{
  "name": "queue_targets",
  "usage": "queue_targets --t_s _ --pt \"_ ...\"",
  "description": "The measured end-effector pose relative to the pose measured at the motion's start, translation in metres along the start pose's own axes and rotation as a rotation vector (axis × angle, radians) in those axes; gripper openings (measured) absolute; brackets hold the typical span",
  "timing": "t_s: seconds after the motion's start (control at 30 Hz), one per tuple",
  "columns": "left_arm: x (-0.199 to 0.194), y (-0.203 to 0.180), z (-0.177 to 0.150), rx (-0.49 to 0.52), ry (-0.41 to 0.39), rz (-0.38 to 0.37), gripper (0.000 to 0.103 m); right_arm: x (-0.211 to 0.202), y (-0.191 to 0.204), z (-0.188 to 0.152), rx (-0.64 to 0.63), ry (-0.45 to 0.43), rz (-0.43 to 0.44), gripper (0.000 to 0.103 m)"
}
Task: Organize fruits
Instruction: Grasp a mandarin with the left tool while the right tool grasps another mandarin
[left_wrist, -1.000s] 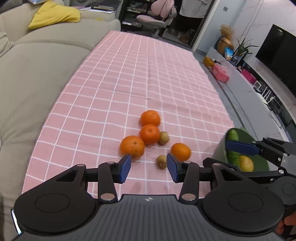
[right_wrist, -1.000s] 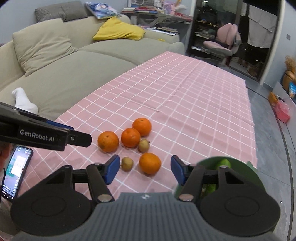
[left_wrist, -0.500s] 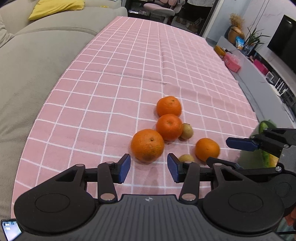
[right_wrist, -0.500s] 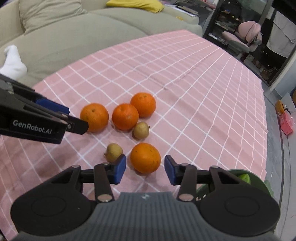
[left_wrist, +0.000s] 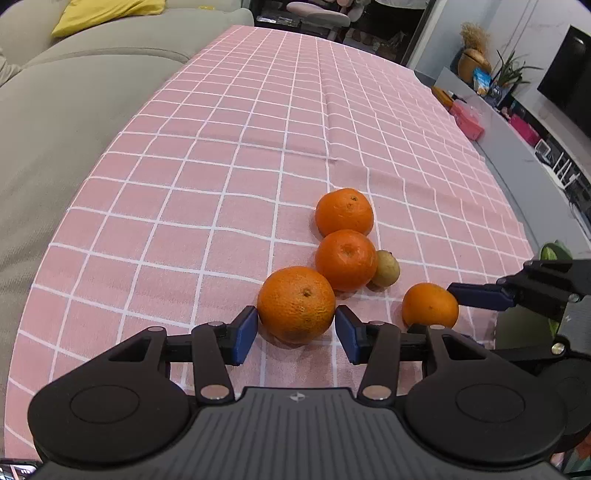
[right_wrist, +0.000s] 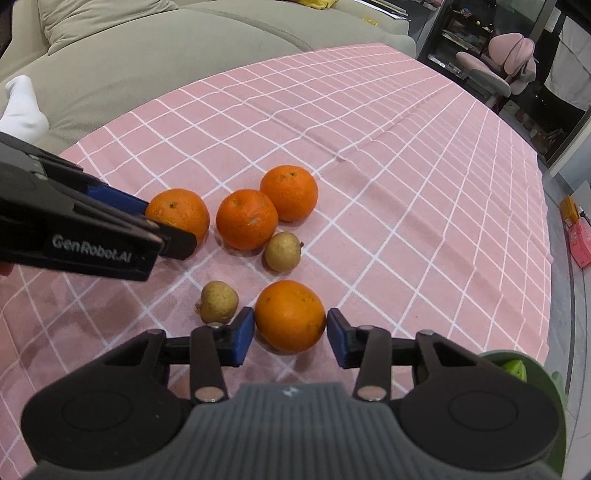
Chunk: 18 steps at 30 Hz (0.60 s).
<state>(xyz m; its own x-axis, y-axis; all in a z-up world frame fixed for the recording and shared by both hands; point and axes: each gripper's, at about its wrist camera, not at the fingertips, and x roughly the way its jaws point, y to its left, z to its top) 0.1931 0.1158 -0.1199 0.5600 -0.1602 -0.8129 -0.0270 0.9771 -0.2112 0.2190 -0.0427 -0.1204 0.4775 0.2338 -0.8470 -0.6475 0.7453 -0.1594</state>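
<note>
Your left gripper (left_wrist: 295, 334) has its jaws about half open around the largest orange (left_wrist: 296, 303), a blue pad at each flank, so close that you cannot tell if they press yet. Your right gripper (right_wrist: 290, 334) has its jaws closing on a separate orange (right_wrist: 290, 315), which sits between the pads, seemingly just short of contact. Both fruits rest on the surface (left_wrist: 221, 155), covered in a pink cloth with white grid lines, near its front edge. Beyond them two more oranges, one (right_wrist: 246, 218) and another (right_wrist: 289, 192), touch in a row running away from you, a small brown fruit (right_wrist: 282, 251) beside them, and a second brown fruit (right_wrist: 218, 301) just left of the right gripper. A green bowl (right_wrist: 532, 373), already holding green fruit, sits at the front right corner. The step in hand looks like a double grasp; the next move probably calls for firm closure on both, then lifting toward the bowl without knocking neighbours. The left gripper's side reads "GenRobot.AI". A beige sofa (left_wrist: 55, 110) runs along the left edge.
</note>
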Motion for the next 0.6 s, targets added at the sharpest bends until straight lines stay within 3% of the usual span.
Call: queue_targets --t_s 0.3,0.6 --pt "-0.003 -0.011 -0.002 0.04 -0.017 0.033 0.049 -0.006 0.0 -0.001 0.018 -0.017 -0.015 0.039" --pt "-0.043 -0.032 0.002 0.049 -0.072 0.02 0.048 -0.054 0.001 0.0 0.035 -0.104 -0.046 0.039"
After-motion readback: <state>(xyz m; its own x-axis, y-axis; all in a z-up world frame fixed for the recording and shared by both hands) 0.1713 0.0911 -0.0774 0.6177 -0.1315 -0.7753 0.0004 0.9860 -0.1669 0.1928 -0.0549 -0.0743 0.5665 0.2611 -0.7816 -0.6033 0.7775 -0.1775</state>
